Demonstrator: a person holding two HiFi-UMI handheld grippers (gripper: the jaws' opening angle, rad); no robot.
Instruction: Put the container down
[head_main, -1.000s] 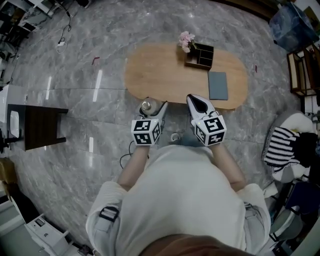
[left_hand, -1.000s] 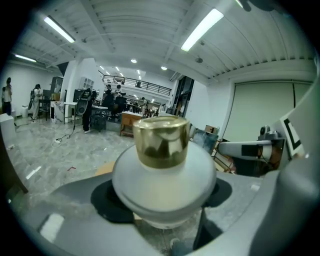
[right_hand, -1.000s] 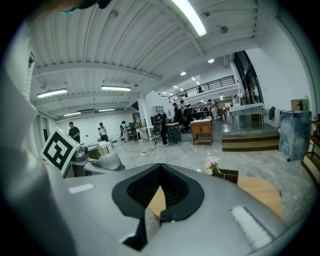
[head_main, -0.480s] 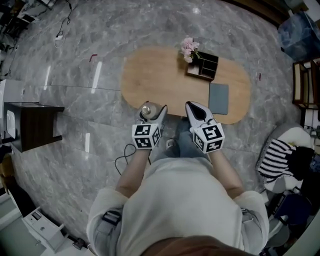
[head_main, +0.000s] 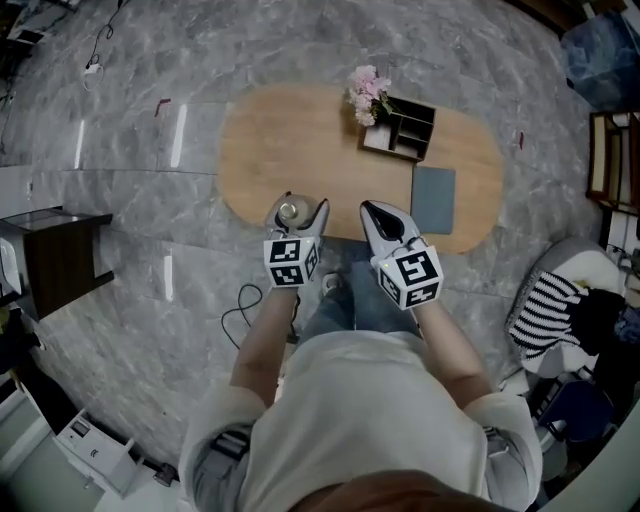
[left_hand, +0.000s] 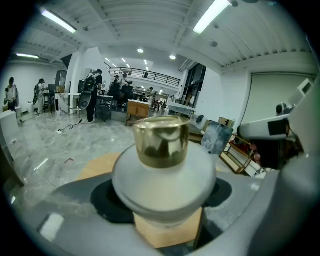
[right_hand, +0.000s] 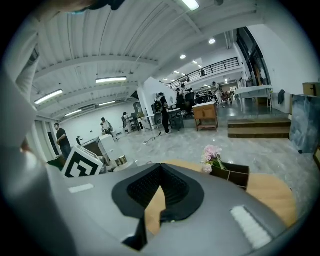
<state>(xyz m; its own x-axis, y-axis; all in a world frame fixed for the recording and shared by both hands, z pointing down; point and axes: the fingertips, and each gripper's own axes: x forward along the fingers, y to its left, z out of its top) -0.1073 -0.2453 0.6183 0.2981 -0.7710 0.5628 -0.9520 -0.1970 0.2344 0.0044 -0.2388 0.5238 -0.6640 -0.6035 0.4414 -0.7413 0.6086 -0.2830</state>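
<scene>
Nearest: left gripper (head_main: 298, 220), fingers pinching the container (left_hand: 161, 176), a white rounded body with gold cap (left_hand: 160, 139), at the worktop's (head_main: 300, 140) near edge; we cannot tell if it touches.

Beside: right gripper (head_main: 380, 214), fingers pressed together, empty.

Far edge: organiser (head_main: 402, 128), flowers (head_main: 364, 90).

Risk, we judge: released this close to the near edge, it could topple off.

Only the head view shows that margin; only the left gripper view shows the grip.

A wooden table (head_main: 300, 150) sits in the upper middle. At its lower edge, the left gripper (head_main: 298, 212) holds a container (head_main: 291, 211). The right gripper (head_main: 375, 213) is just beside it. Pink flowers (head_main: 365, 90), a dark box (head_main: 402, 132) and a grey mat (head_main: 433, 198) are on the table's right side.
</scene>
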